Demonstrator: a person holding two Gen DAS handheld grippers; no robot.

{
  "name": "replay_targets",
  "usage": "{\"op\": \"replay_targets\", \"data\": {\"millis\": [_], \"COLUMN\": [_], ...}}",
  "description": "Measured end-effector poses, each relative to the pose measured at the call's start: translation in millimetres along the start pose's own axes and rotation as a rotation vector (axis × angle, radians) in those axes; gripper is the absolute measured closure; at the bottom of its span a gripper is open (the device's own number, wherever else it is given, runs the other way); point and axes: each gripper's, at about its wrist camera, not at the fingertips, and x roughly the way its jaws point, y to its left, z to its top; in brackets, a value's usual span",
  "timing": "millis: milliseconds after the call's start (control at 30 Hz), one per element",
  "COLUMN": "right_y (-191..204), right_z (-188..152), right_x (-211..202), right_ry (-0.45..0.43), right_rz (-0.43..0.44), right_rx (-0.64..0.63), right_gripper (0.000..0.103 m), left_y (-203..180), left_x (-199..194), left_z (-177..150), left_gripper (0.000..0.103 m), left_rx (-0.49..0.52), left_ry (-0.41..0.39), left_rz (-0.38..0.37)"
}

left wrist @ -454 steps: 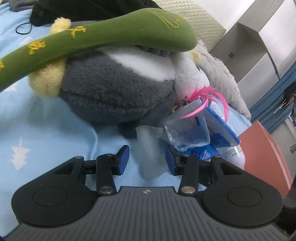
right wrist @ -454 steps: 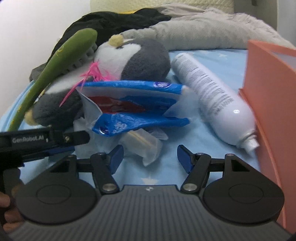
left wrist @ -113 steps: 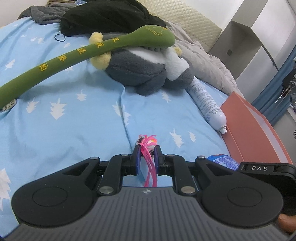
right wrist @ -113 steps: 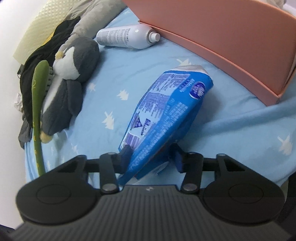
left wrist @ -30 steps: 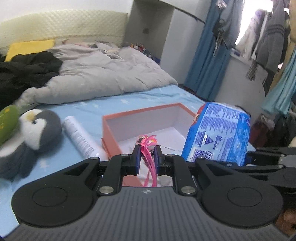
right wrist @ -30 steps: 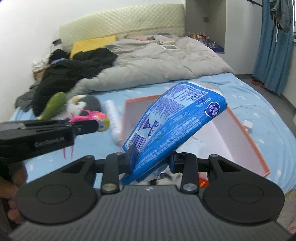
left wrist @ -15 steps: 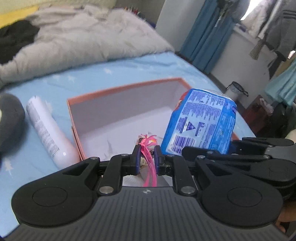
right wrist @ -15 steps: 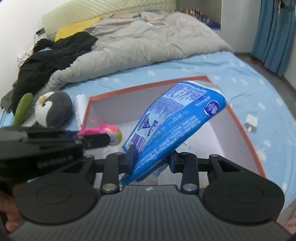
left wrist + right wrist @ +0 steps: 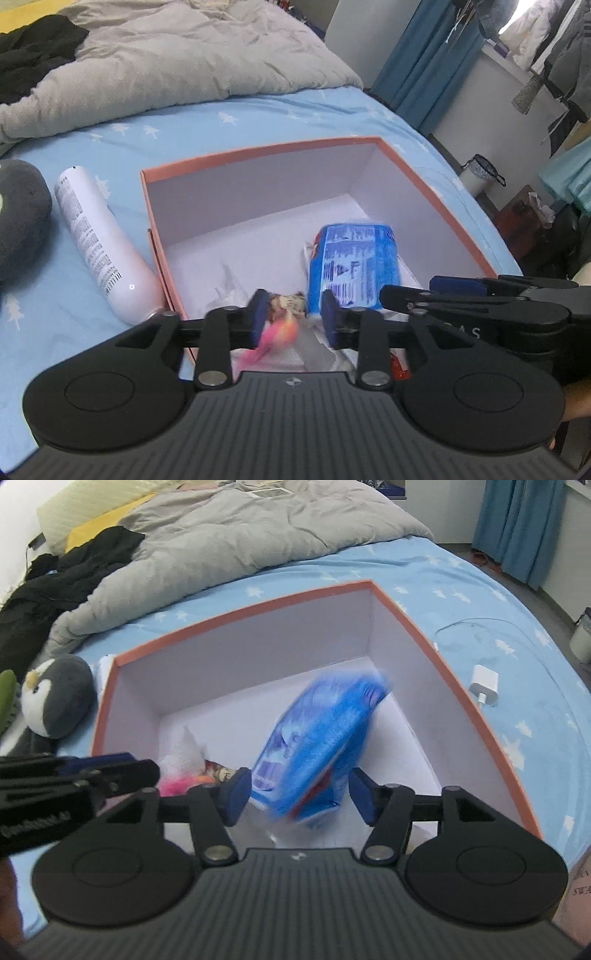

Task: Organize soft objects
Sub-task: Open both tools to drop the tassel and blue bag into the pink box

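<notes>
Both claws have let go since half a second ago: left claw (image 9: 291, 314) and right claw (image 9: 295, 794) now gape wide over the orange box (image 9: 258, 147), the pink feather toy (image 9: 275, 334) and blue tissue pack (image 9: 317, 734) dropping in. Left on the bed at far left: penguin plush (image 9: 55, 698), spray bottle (image 9: 99, 240)

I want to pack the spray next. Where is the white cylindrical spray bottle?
In the left wrist view, the white cylindrical spray bottle lies on the blue bedsheet, against the left outer wall of the orange open box, with the grey plush penguin further left.
</notes>
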Motion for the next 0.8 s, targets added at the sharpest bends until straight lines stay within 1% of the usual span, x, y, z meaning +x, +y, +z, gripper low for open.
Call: {"op": "replay_targets", "data": {"millis": [233,367,433,633,800], "right_y": [-3,1,7,23,38], "right_z": [-1,-3,-6,-20,-43], "right_x": [-35,-69,-91,-155,-203], "right_ry": [-0.067,-0.132,-0.173,-0.267,-0.329], "right_rz": [0.003,0.033,0.027,0.042,0.048], "right_rx": [0.026,0.033,0.02,0.012,0.002], "right_gripper": [0.042,0.042,0.042,0.042,0.042], "left_y": [-5,-4,-7,-19,-24], "left_x": [-40,-76,-97,-160,-210], "left_z": [2,1,-2,-22,-44], "left_gripper": [0.063,0.063,0.063,0.063,0.063], "left_rx": [0.031,0.015,0.025,0.077,0.101], "left_ry": [-0.058,-0.14,-0.169,-0.232,-0.268], "left_rz": [-0.002,0.004,-0.004,-0.022,-0.038]}}
